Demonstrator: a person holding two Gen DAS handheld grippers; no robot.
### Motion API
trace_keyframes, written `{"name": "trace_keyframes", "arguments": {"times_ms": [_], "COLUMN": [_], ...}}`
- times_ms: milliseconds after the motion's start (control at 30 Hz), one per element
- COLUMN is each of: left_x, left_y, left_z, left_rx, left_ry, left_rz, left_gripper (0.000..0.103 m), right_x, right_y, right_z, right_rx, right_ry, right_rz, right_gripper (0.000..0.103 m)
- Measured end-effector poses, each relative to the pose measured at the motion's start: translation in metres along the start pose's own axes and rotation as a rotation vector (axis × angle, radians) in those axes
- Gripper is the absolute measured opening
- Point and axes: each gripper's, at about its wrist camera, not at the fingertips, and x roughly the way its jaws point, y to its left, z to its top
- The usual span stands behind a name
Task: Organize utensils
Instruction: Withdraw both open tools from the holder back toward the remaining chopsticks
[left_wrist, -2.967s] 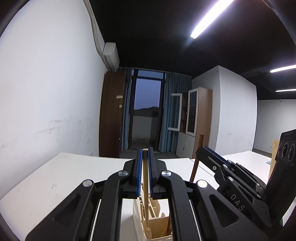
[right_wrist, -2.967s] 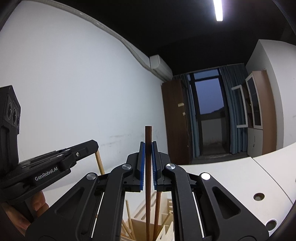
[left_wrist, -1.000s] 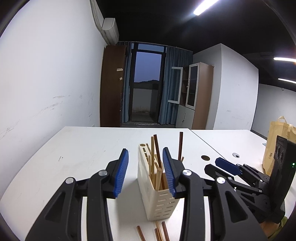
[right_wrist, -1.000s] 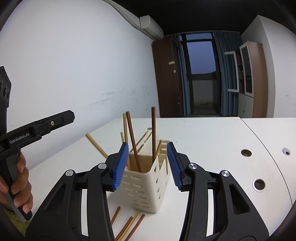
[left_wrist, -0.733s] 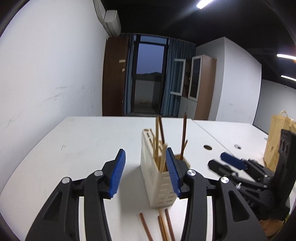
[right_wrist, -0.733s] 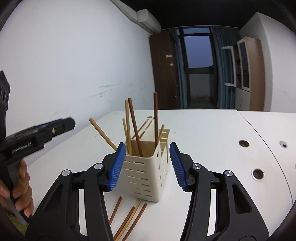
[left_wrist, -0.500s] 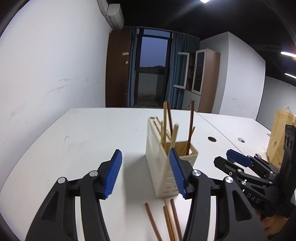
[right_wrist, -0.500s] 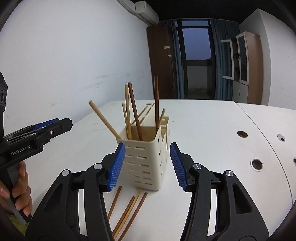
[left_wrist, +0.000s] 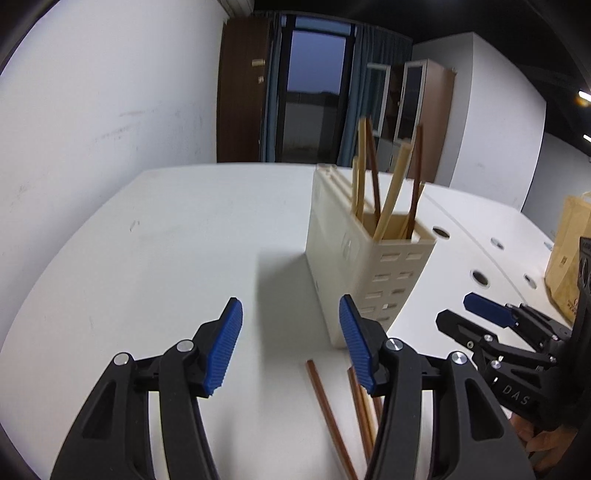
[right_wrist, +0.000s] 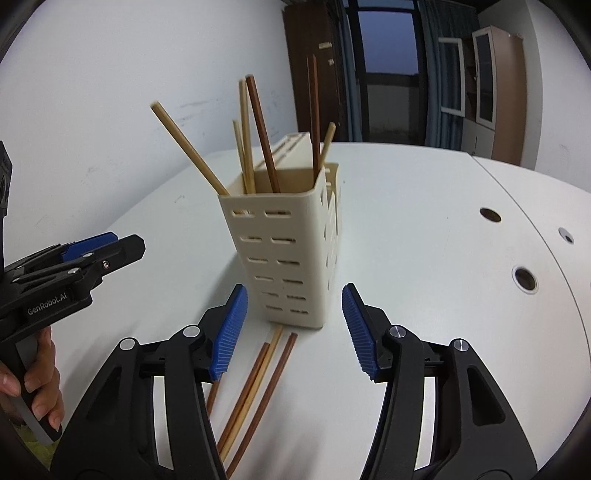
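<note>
On the white table (right_wrist: 424, 221), loose chopsticks (right_wrist: 258, 380) lie just below both grippers, before the cream holder (right_wrist: 284, 251). Left gripper (left_wrist: 290, 343) and right gripper (right_wrist: 291, 326) gape empty; the left's jaws just widened a little further.

One cream slotted holder (right_wrist: 284, 254) stood on the counter (right_wrist: 424, 229). Six chopsticks (right_wrist: 262, 136) rose from it: two dark, four pale. Four more loose chopsticks (right_wrist: 255, 387) lay flat on the counter before it. Two grippers showed, left gripper (left_wrist: 290, 345) and right gripper (right_wrist: 293, 328). One brown paper bag (left_wrist: 569, 254) sat far right
</note>
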Motion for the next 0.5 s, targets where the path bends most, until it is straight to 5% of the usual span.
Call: {"name": "trace_keyframes", "arguments": {"times_ms": [500], "left_x": [0.038], "left_y": [0.006], "left_z": [-0.024], "left_rx": [0.008], "left_ry": [0.133], "left_rz": [0.006], "left_gripper": [0.055], "right_x": [0.052], "right_y": [-0.001], "right_z": [-0.023], "right_rx": [0.005], "right_ry": [0.178], "right_rz": [-0.029], "right_gripper": [0.051]}}
